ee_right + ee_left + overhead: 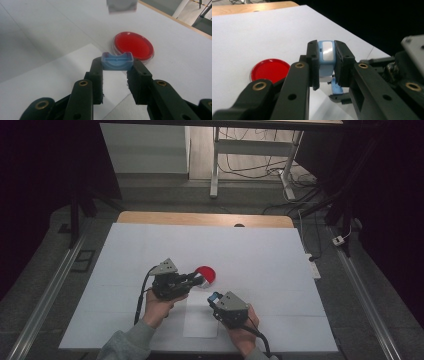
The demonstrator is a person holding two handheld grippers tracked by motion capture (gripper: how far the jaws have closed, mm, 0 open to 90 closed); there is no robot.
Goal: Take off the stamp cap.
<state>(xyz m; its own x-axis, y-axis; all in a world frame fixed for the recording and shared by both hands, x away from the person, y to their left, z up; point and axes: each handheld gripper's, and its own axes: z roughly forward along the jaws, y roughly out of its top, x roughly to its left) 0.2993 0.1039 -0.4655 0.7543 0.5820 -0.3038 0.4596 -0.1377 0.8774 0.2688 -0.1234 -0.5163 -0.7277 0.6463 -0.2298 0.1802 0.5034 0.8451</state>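
You are pinching a small blue plastic box with a shiny white top [326, 58] in your left gripper [326, 65], and its little blue plastic cap [117, 61] in your right gripper [115, 72], so each piece stays steady in the air above the white tabletop [260, 255]. The flat round red plastic dish [206, 274] lies at about 1 o'clock from your left hand [159, 307]. Your right hand [241, 332] waits low at 5 o'clock from the dish, gripper pointing up toward it.

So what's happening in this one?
A person at a white-covered table holds a pair of tongs in each hand. The left tongs are clamped on a small light-blue piece with a pale panel, while the right tongs grip a blue cap-like part. Both pieces are held up off the table. A red dish lies on the table just beyond them, untouched.
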